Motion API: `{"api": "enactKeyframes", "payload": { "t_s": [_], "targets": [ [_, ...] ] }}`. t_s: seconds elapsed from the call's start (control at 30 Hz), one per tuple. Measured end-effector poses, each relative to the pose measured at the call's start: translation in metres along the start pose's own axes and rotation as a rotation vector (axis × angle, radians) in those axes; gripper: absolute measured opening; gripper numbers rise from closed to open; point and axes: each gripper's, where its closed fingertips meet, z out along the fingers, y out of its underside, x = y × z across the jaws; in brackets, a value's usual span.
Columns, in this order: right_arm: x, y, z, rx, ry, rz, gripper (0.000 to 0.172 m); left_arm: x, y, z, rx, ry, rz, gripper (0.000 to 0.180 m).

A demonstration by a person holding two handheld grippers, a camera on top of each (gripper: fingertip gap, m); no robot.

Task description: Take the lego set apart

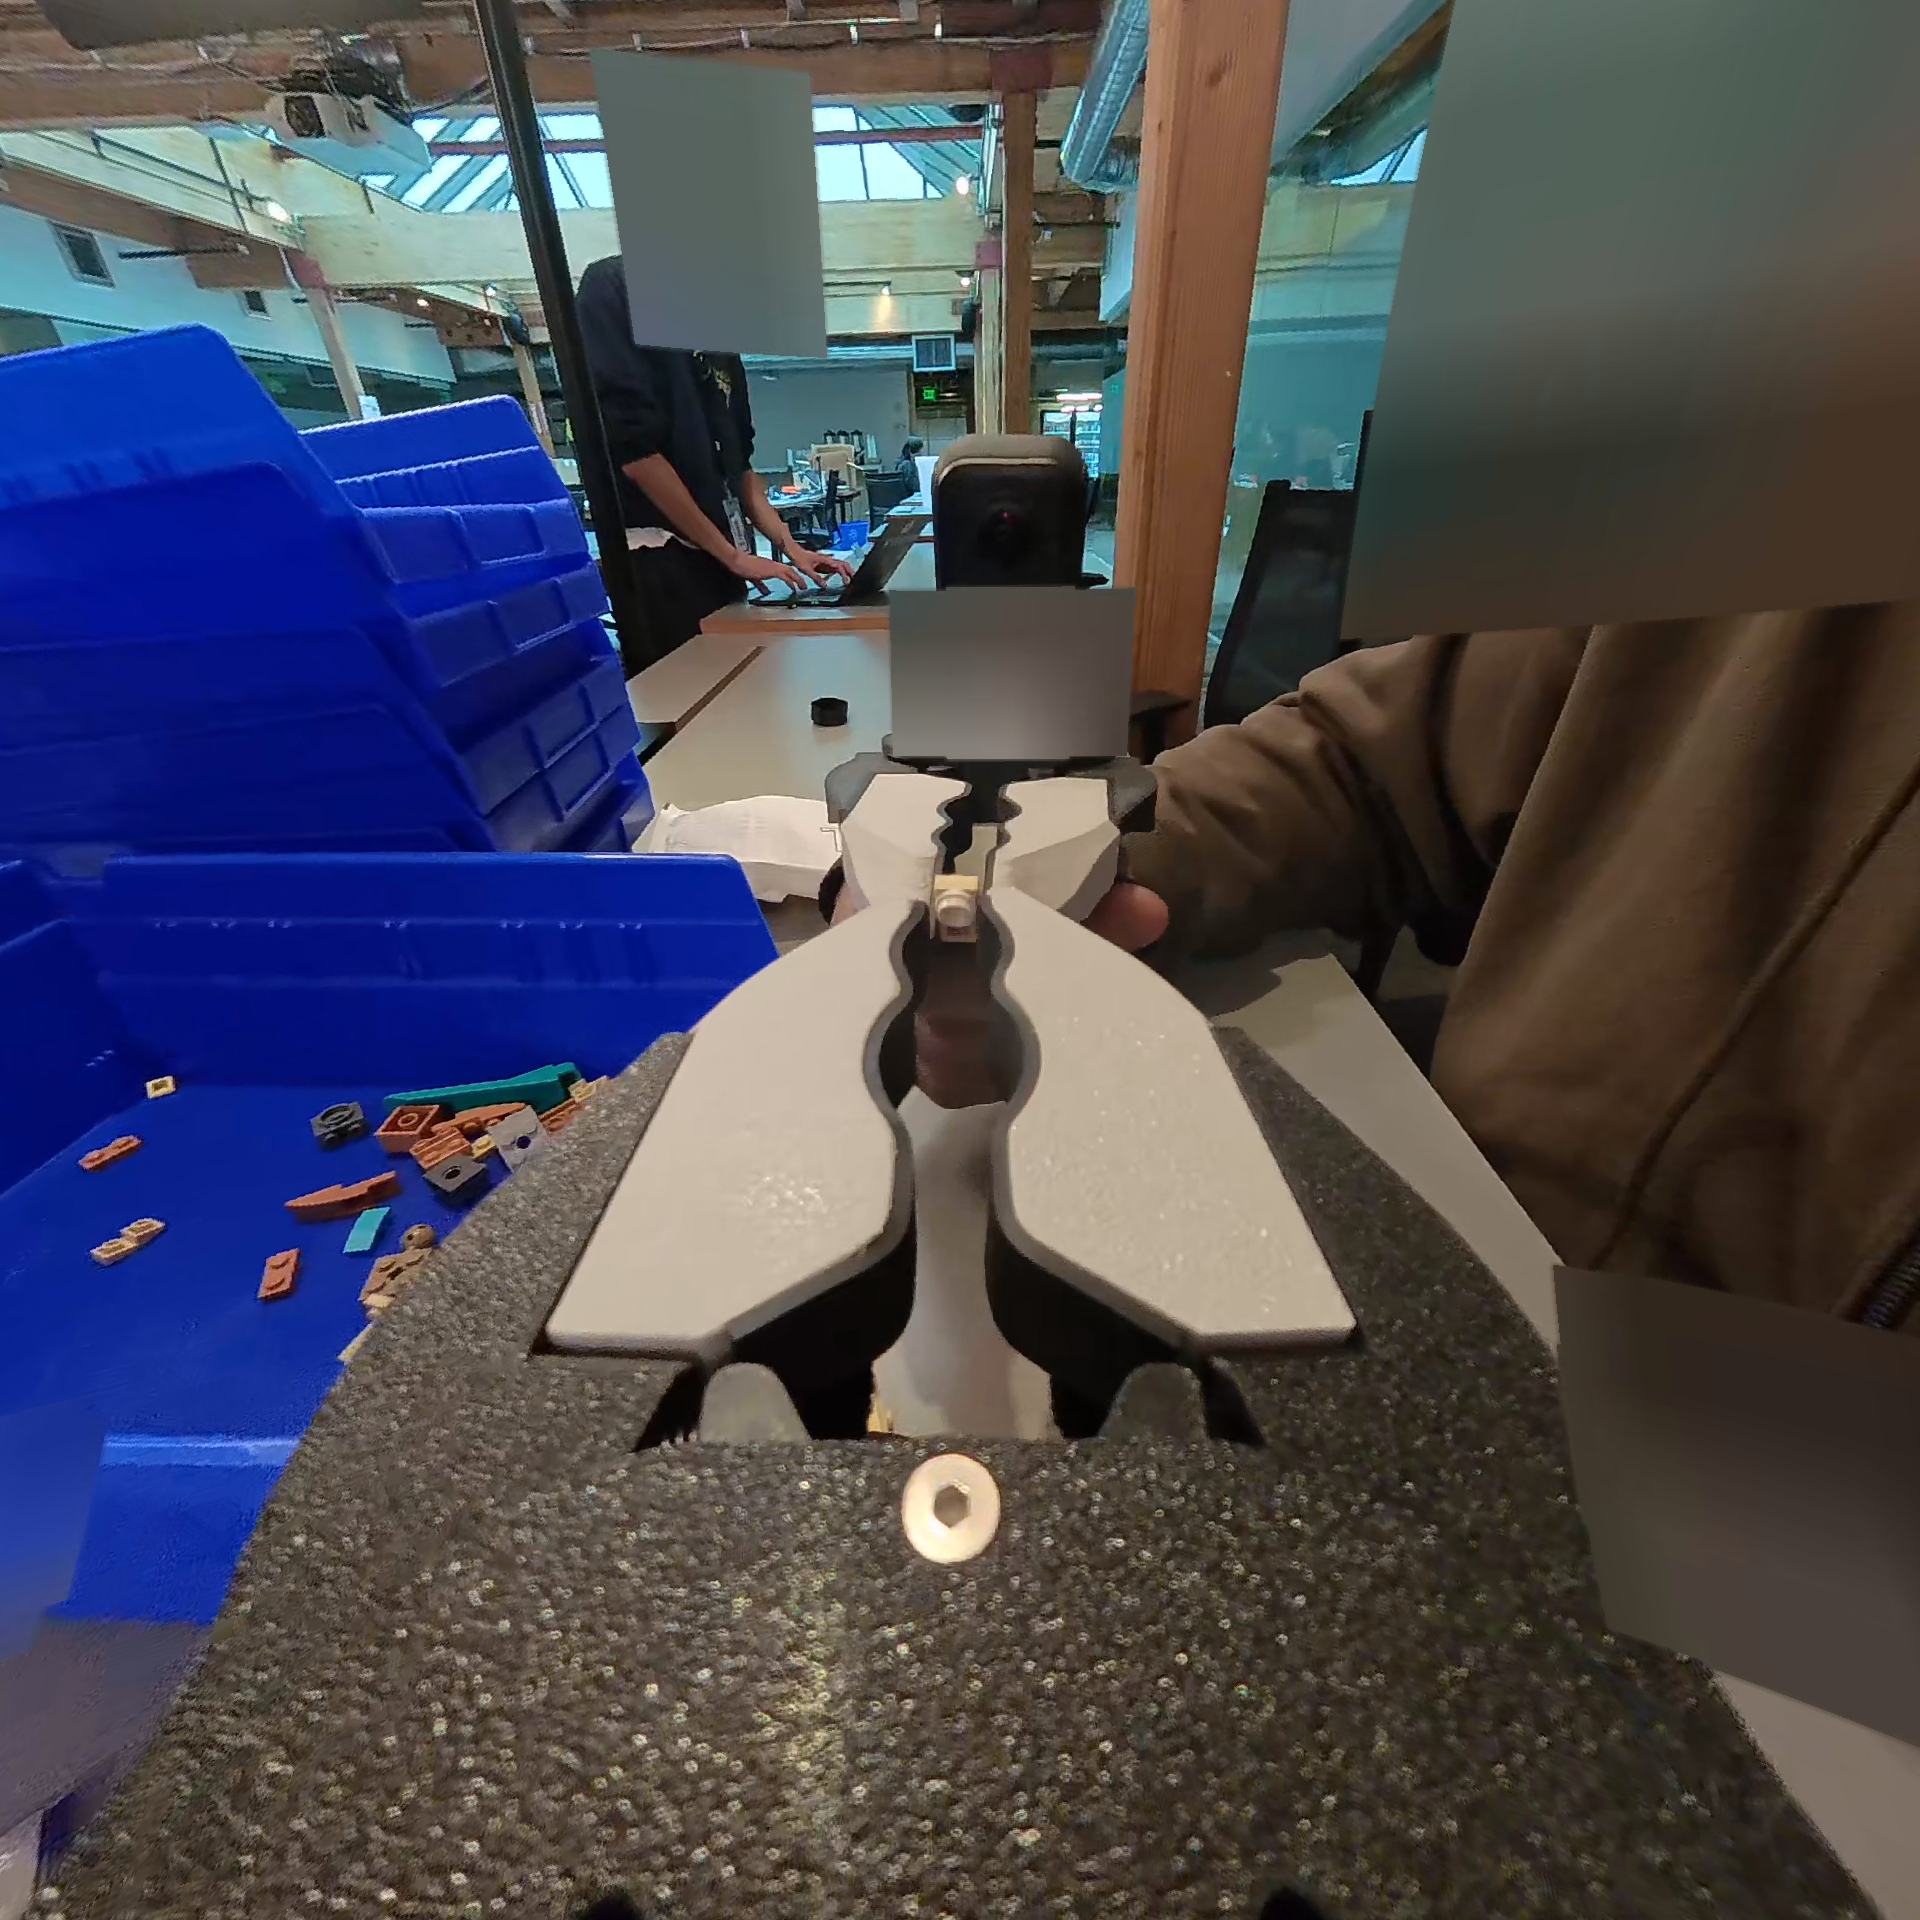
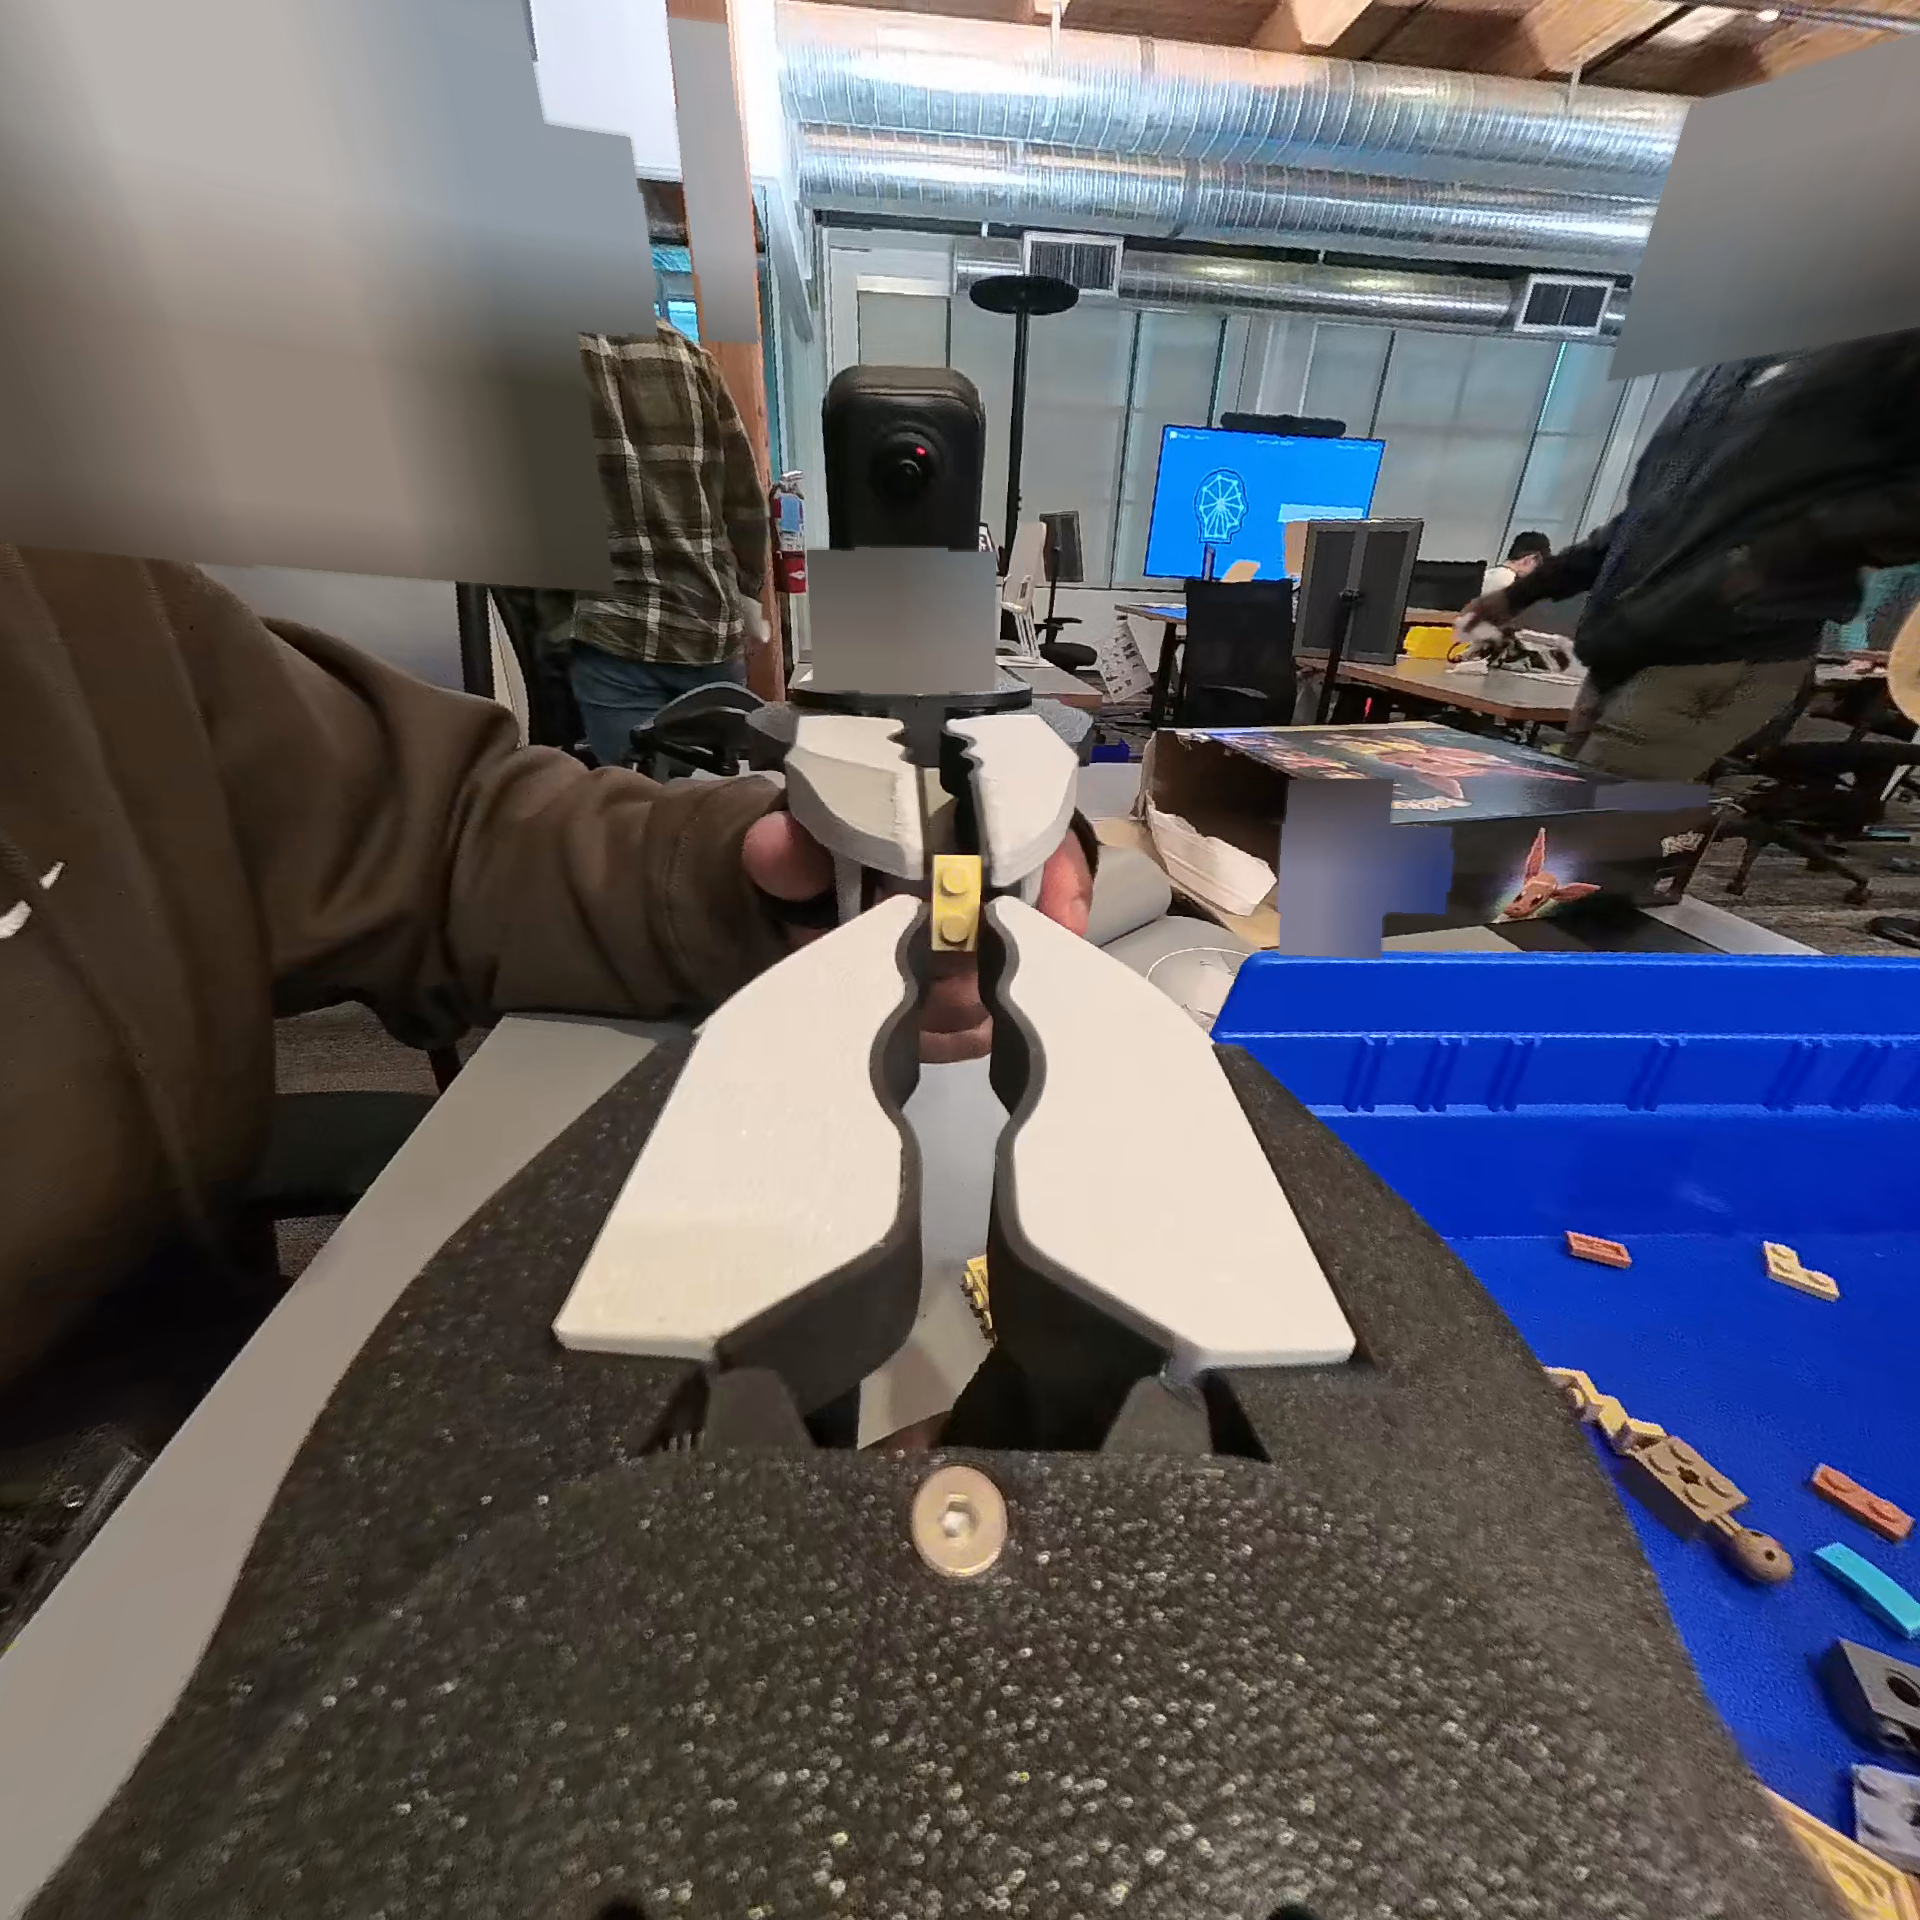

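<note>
Above the counter point(image 2: 312, 1195), my two hand-held grippers meet tip to tip, left hand-held gripper point(image 1: 954, 920) pinching a tan studded piece point(image 1: 954, 909), right hand-held gripper point(image 2: 956, 920) clamping an upright yellow two-stud plate point(image 2: 956, 902).

Small tan brick point(image 1: 954, 914) between the fingertips point(image 1: 894, 935) of the left gripper point(image 1: 954, 920): far end hidden behind the right gripper point(image 1: 971, 831), join between the two too small to tell. Yellow brick point(image 2: 955, 902) with two studs: lower end sunk behind the fingertips point(image 2: 1023, 925) of the right gripper point(image 2: 956, 914), top edge hidden against the left gripper point(image 2: 940, 800). Blue bin point(image 1: 416, 935) cut off by the left edge; loose bricks point(image 1: 436, 1138) partly covered by black foam point(image 1: 935, 1662). Blue bin point(image 2: 1558, 1039) cut off at the right edge. Worktop point(image 1: 1340, 1049) mostly covered by a brown sleeve point(image 1: 1558, 883)
</note>
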Motion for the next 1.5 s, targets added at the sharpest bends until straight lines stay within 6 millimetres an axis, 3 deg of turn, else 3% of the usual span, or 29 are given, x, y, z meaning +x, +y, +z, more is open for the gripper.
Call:
{"api": "enactKeyframes", "payload": {
  "t_s": [0.87,1.23,1.4,1.5],
  "targets": [
    [-0.001,0.002,0.0,-0.012,-0.006,0.009,0.008,0.002,0.003,0.003,-0.021,-0.019,0.054,0.007],
    [-0.002,0.009,0.0,-0.07,-0.005,-0.04,0.008,0.0,0.013,-0.003,-0.218,-0.091,0.303,0.004],
    [0.013,-0.004,-0.011,-0.011,0.039,-0.002,0.008,-0.011,0.005,-0.016,-0.168,-0.121,0.252,0.003],
    [0.023,-0.002,-0.013,-0.038,0.108,-0.034,0.008,-0.014,0.004,-0.017,-0.161,-0.136,0.245,0.004]
  ]
}}
